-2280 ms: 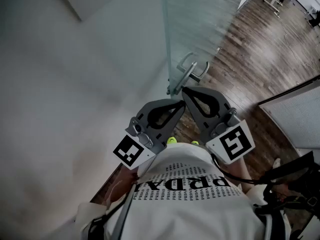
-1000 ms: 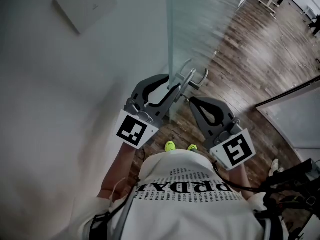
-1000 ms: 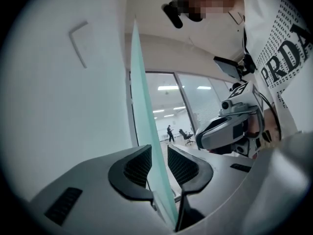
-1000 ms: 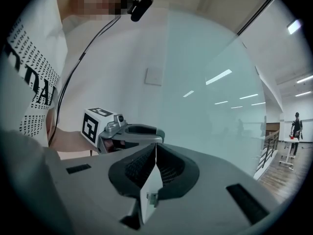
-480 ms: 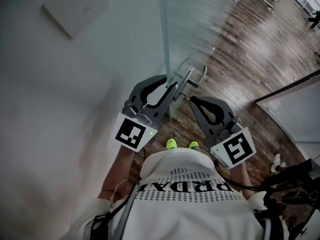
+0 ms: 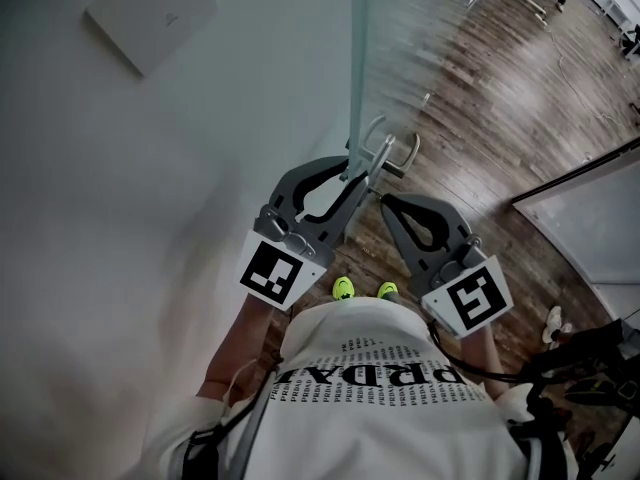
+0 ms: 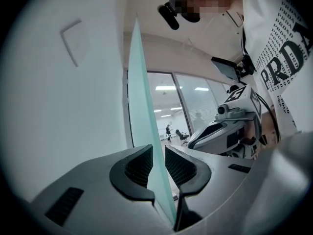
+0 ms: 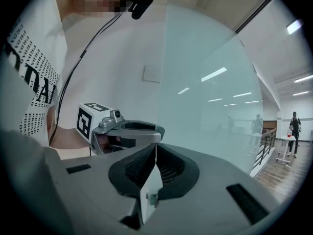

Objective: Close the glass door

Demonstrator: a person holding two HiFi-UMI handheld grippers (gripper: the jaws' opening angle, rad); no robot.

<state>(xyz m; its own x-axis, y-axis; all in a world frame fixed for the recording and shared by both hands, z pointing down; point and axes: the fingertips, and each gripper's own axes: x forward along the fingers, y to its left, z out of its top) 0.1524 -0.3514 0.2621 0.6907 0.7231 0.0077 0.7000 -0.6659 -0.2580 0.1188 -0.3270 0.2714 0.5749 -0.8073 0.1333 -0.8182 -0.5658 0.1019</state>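
**Head view:** looking down, the glass door [image 6: 400, 48] is edge-on to me. Its edge runs from 12 o'clock down to about the middle of the frame. My left gripper [image 6: 347, 180] is on that edge just below the metal handle [image 6: 388, 153], with one jaw on each side of the pane. My right gripper [image 6: 384, 201] sits just beside it at roughly 4 o'clock, on the wood floor [image 6: 500, 98] side. Its tip is near the bottom of the handle, but I can't tell if it touches. The white wall [image 6: 150, 188] takes up the whole 9 o'clock half, with a square white panel [image 6: 150, 13] up at 10 o'clock. My yellow-green shoes [image 6: 345, 290] peek out at 6 o'clock, just under the grippers.

**Left gripper view:** the greenish pane comes straight up between the two ribbed pads, and both pads look pressed against it, so this gripper is clamped on the door's edge. The wall is at 9 o'clock and my right gripper hangs at 3 o'clock.

**Right gripper view:** the jaws are together, the pads meet in a thin line and there's nothing between them. The frosted pane fills everything from 12 to 3 o'clock. My left gripper and its marker cube [image 8: 90, 121] show at 9 o'clock, just past my jaw tips.
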